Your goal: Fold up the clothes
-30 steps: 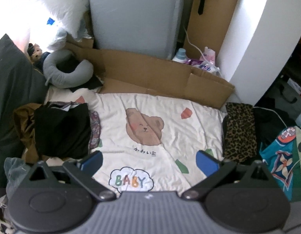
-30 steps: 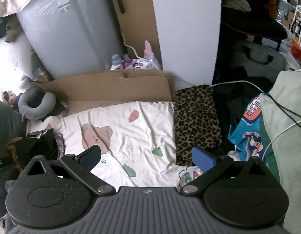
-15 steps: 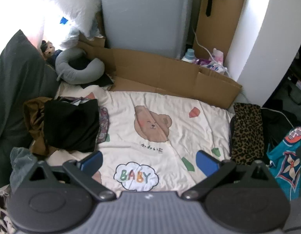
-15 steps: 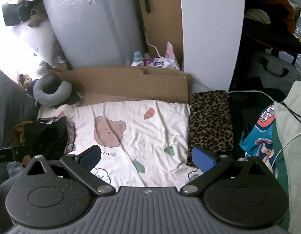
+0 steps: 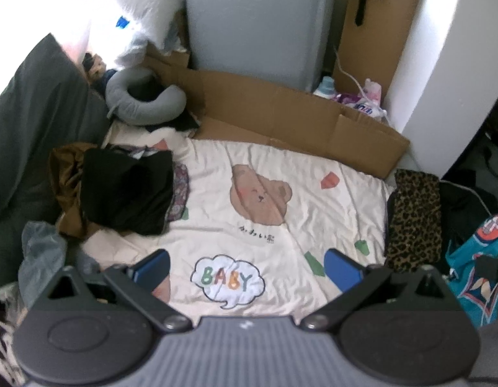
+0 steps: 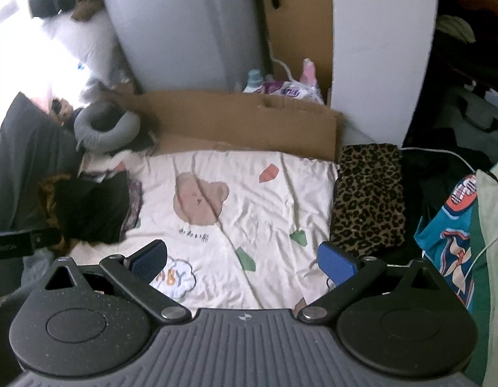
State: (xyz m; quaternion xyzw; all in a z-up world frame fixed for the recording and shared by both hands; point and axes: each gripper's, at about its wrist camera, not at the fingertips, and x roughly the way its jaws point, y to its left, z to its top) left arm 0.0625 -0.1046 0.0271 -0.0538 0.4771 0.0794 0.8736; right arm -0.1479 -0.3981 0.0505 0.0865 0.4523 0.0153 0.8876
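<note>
A heap of clothes with a black garment (image 5: 126, 193) on top lies at the left of a cream bear-print blanket (image 5: 281, 225); it also shows in the right wrist view (image 6: 90, 209). A folded leopard-print piece (image 5: 413, 219) lies at the blanket's right edge, seen too in the right wrist view (image 6: 368, 196). A teal printed garment (image 6: 449, 245) lies further right. My left gripper (image 5: 247, 267) is open and empty above the blanket's near edge. My right gripper (image 6: 242, 261) is open and empty, also above the near edge.
A flattened cardboard box (image 5: 281, 119) stands behind the blanket. A grey neck pillow (image 5: 142, 103) lies at the back left, a dark cushion (image 5: 32, 129) at the left. A grey appliance (image 5: 255, 25) and white wall (image 5: 442, 48) stand behind. Bottles (image 6: 281, 87) sit by the wall.
Both grippers have swung leftward over the blanket, so the scene has shifted right in both views. Both stay open and empty.
</note>
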